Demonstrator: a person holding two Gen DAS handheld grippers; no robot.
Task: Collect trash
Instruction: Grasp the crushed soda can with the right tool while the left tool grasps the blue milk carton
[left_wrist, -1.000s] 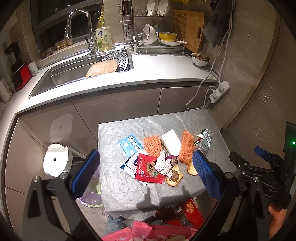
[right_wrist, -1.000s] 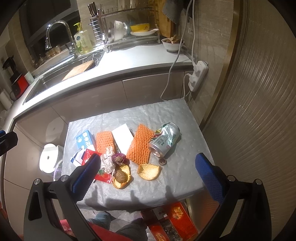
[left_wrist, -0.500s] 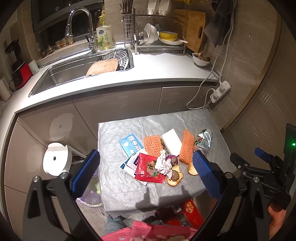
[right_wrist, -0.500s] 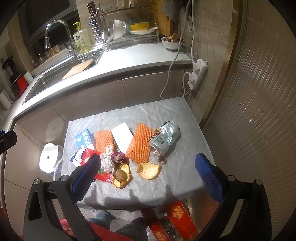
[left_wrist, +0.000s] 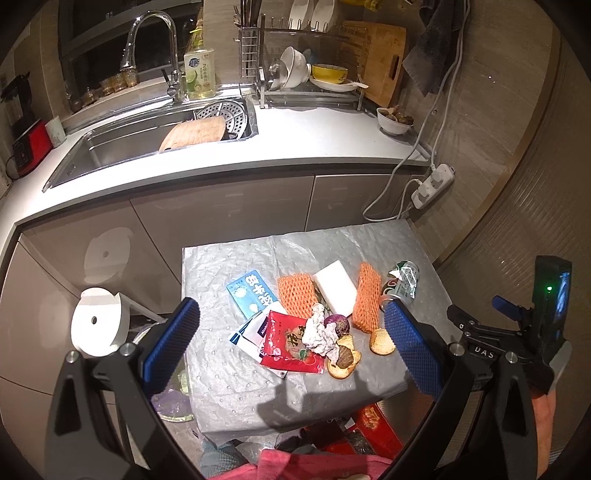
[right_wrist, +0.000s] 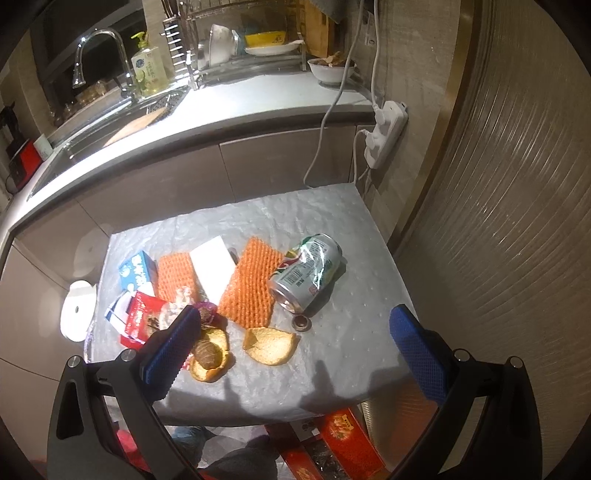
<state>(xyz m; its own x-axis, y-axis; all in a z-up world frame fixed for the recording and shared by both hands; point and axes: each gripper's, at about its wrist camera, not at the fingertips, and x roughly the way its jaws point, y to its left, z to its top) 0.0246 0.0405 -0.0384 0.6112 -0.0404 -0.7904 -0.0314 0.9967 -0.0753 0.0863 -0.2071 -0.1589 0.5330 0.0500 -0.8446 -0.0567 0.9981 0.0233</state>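
Trash lies on a small table under a grey cloth (left_wrist: 229, 369): a crushed can (right_wrist: 308, 273), two orange foam nets (right_wrist: 253, 280), a white block (right_wrist: 214, 267), a blue carton (left_wrist: 251, 293), a red snack wrapper (left_wrist: 288, 343), crumpled paper (left_wrist: 319, 330), a purple onion (left_wrist: 338, 323) and orange peels (right_wrist: 271, 345). My left gripper (left_wrist: 291, 350) is open and empty, held above the table's near edge. My right gripper (right_wrist: 295, 349) is open and empty, above the peels near the can.
A white lidded bin (left_wrist: 98, 321) stands on the floor left of the table. Red boxes (right_wrist: 343, 439) lie below the table's front edge. Behind are the kitchen counter (left_wrist: 314, 140), sink (left_wrist: 140, 140), and a hanging power strip (right_wrist: 386, 133). A ribbed wall stands to the right.
My right gripper has moved forward and down toward the table, so the can and peels look larger. My left gripper has barely moved.
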